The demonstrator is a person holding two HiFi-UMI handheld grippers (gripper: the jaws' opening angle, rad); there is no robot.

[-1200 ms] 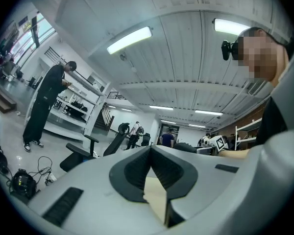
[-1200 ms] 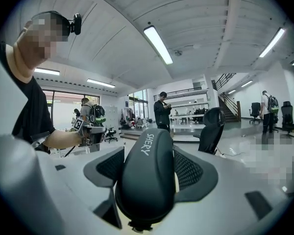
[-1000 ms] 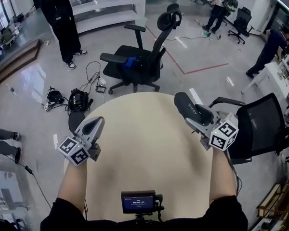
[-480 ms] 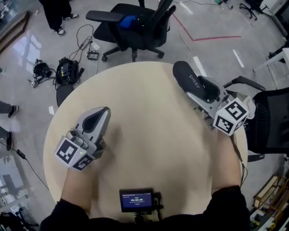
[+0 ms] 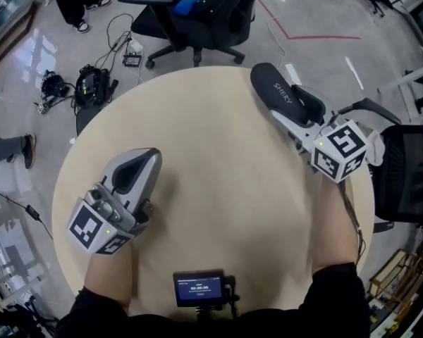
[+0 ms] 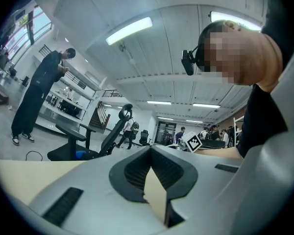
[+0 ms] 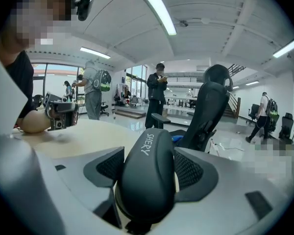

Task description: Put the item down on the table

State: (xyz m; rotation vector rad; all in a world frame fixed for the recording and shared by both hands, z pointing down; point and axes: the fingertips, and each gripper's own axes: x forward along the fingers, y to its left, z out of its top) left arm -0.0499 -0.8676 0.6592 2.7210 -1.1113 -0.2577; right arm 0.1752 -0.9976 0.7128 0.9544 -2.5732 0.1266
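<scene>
Right gripper view: right tool [image 7: 149, 180] spread wide yet pinching a black slipper [image 7: 146, 151] marked SHERY, one pad pressed to each side, toe pointing away. Head view: same slipper [image 5: 278, 97] gripped by the right tool [image 5: 295, 122] over the far right edge of the round desk [image 5: 218, 189], contact with the top impossible to tell. Left tool [image 5: 139, 169] pressed together with nothing between its jaws, low over the near left of the desk.

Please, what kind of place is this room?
Probably an open-plan office or lab: a black swivel chair beside the round table, cables and gear on the floor, ceiling strip lights.
</scene>
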